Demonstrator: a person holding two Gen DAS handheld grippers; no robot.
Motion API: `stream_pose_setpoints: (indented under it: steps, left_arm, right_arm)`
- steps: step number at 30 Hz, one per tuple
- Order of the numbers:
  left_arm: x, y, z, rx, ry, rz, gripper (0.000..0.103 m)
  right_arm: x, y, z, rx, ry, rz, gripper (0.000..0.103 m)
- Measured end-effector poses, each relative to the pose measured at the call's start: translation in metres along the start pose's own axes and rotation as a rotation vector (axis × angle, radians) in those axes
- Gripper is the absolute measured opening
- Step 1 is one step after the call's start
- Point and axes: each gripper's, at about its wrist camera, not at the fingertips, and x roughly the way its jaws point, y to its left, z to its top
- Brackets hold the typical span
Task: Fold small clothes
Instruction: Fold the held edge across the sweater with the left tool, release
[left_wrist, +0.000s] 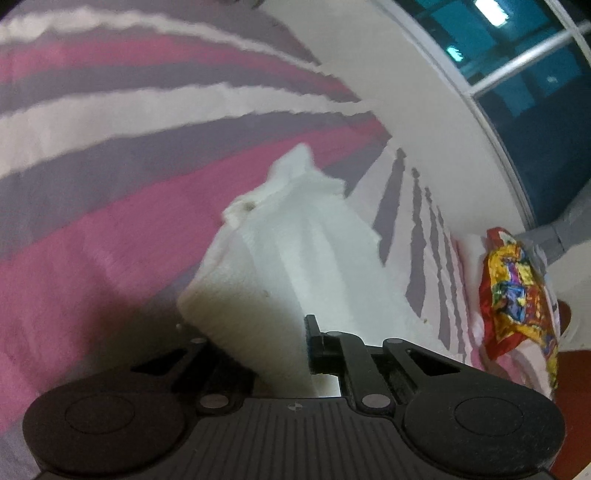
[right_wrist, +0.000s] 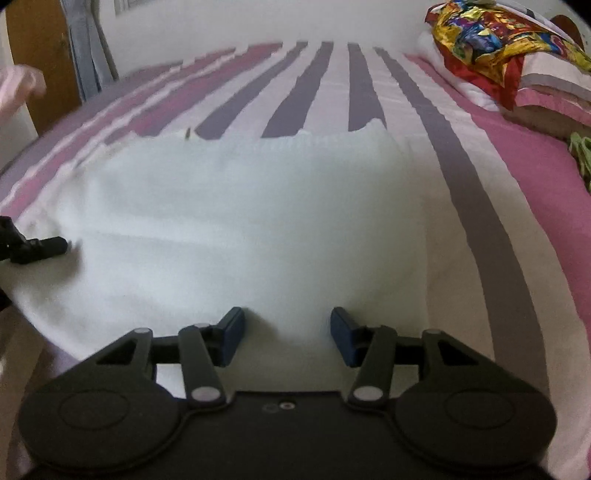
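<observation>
My left wrist camera sits close over the white cloth (left_wrist: 280, 258), facing down along the striped bed (left_wrist: 92, 229). My right wrist camera looks lengthwise across both. Both views share the colourful bundle (left_wrist: 517, 291).

Both views dim, indoor light soft and flat. Left wrist view: heavy motion blur across striped bedspread (left_wrist: 110, 155), stripe edges jagged; dark shadow pooling lower left beside white garment (left_wrist: 295, 258); window (left_wrist: 535, 92) upper right dark teal with small bright reflections. Right wrist view: white garment (right_wrist: 240, 229) washed out, texture lost; mild blur. Strong fisheye bending and black vignette at corners of both.
</observation>
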Motion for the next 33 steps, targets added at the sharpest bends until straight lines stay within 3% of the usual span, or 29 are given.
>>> stream_pose_setpoints:
  steps: [5,9,12,16,21,26,33]
  left_arm:
    - [-0.002,-0.051,0.001,0.156,-0.027,-0.033,0.008]
    - [0.004,-0.112,-0.018,0.365,-0.01,-0.094,0.008]
    - [0.009,-0.157,-0.046,0.55,0.055,-0.166,0.008]
    - [0.018,-0.182,-0.087,0.697,0.186,-0.194,0.008]
    - [0.017,-0.179,-0.102,0.699,0.248,-0.131,0.008]
    - [0.002,-0.178,-0.1,0.747,0.254,-0.153,0.008]
    - [0.003,-0.161,-0.098,0.634,0.35,-0.188,0.008]
  right_arm:
    - [-0.008,-0.017,0.004,0.108,-0.024,0.083,0.055]
    - [-0.011,-0.031,0.004,0.175,-0.044,0.147,0.056]
    - [-0.016,-0.043,0.001,0.22,-0.062,0.184,0.056]
    - [-0.02,-0.063,-0.004,0.292,-0.063,0.249,0.056]
    - [-0.022,-0.079,-0.01,0.34,-0.052,0.306,0.055]
    - [-0.023,-0.081,-0.01,0.343,-0.047,0.329,0.056]
    - [-0.034,-0.088,-0.018,0.35,-0.036,0.338,0.056]
